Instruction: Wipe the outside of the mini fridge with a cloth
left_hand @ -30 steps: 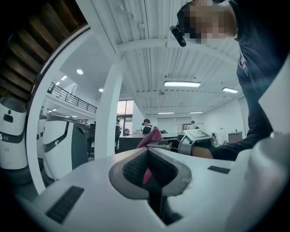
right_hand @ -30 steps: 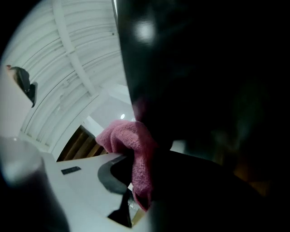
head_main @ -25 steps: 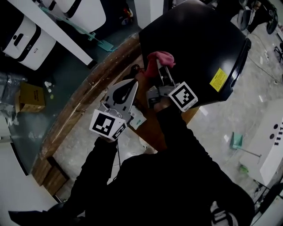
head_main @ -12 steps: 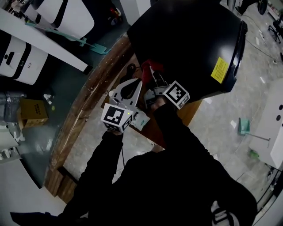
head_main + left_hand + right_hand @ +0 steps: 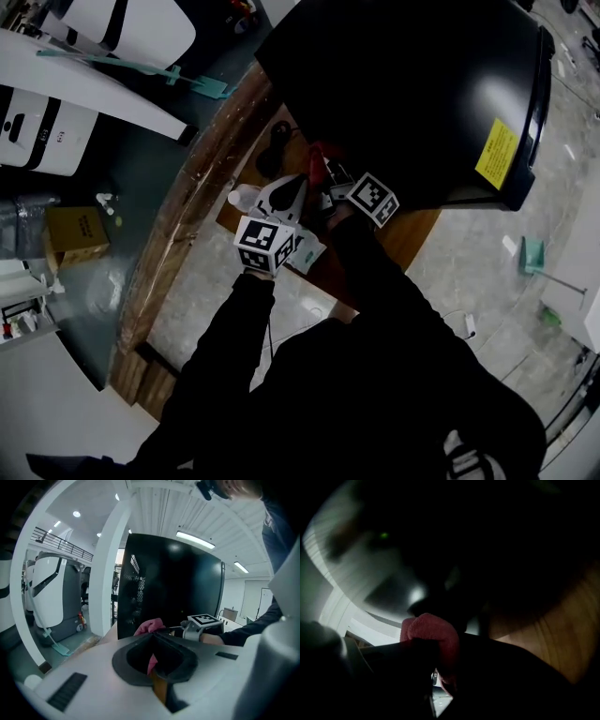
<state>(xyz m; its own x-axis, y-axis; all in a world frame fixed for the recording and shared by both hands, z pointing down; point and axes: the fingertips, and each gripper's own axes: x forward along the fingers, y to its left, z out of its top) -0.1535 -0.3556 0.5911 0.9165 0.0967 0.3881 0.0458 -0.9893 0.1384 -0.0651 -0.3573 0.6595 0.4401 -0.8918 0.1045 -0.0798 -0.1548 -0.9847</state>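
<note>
Black mini fridge (image 5: 403, 94) on wooden table (image 5: 187, 216), filling upper right of head view. Left gripper (image 5: 302, 181) just beside fridge's side wall, low over table, jaws pressed together with nothing between. Right gripper (image 5: 324, 171) alongside it, closer to fridge, pinching pink cloth (image 5: 319, 155). Cloth bunched at jaw tips, up against lower side wall of fridge. Small yellow sticker (image 5: 497, 155) near fridge's front edge.

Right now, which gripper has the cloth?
The right gripper, shut on the pink cloth by the mini fridge; the left gripper is shut and empty.
</note>
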